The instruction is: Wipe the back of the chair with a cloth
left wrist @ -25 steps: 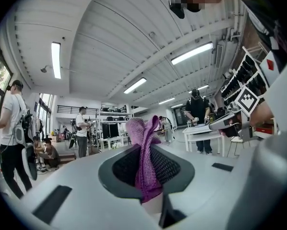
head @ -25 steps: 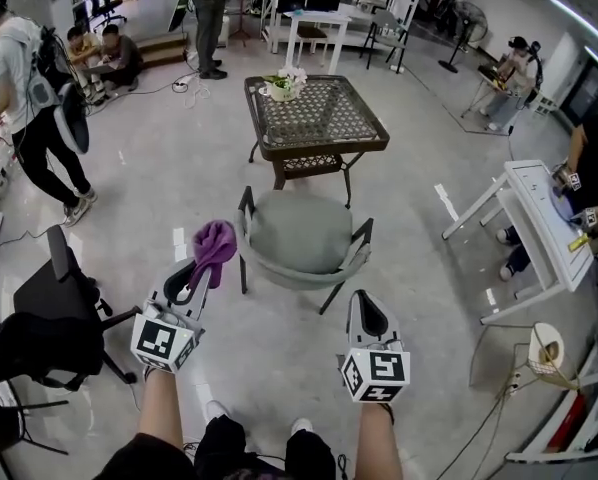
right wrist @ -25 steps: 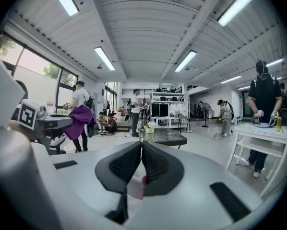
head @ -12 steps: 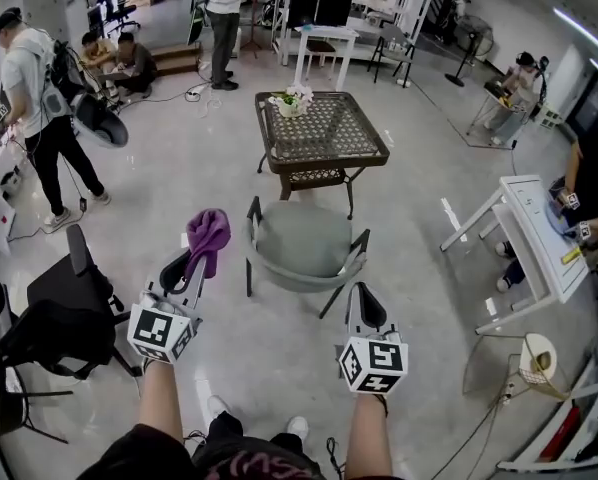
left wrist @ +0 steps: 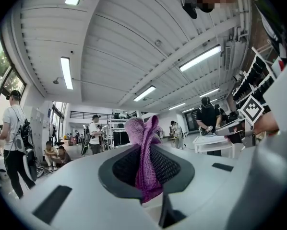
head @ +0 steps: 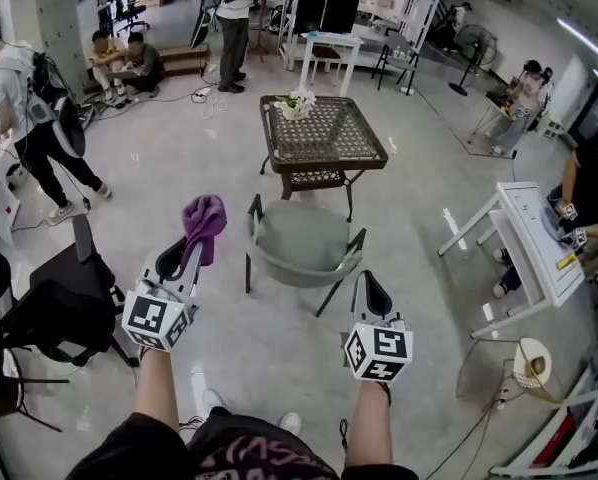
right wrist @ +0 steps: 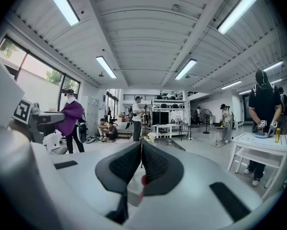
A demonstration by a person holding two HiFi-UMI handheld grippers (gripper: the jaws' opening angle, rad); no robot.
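A grey tub chair (head: 301,243) with dark legs stands on the floor ahead of me, its curved back rim (head: 297,274) facing me. My left gripper (head: 192,253) is shut on a purple cloth (head: 203,222), held up left of the chair and apart from it. In the left gripper view the purple cloth (left wrist: 144,157) is pinched between the dark pads and sticks up above them. My right gripper (head: 372,295) is shut with nothing in it, low and right of the chair; in the right gripper view its pads (right wrist: 126,165) meet.
A brown wicker table (head: 322,130) with a flower pot (head: 297,103) stands behind the chair. A black office chair (head: 64,298) is at my left, a white desk (head: 534,238) at my right. Several people stand or sit around the room.
I have stepped back a little, so the chair looks slightly farther away. Both grippers keep their grip and sit a touch lower in the view.
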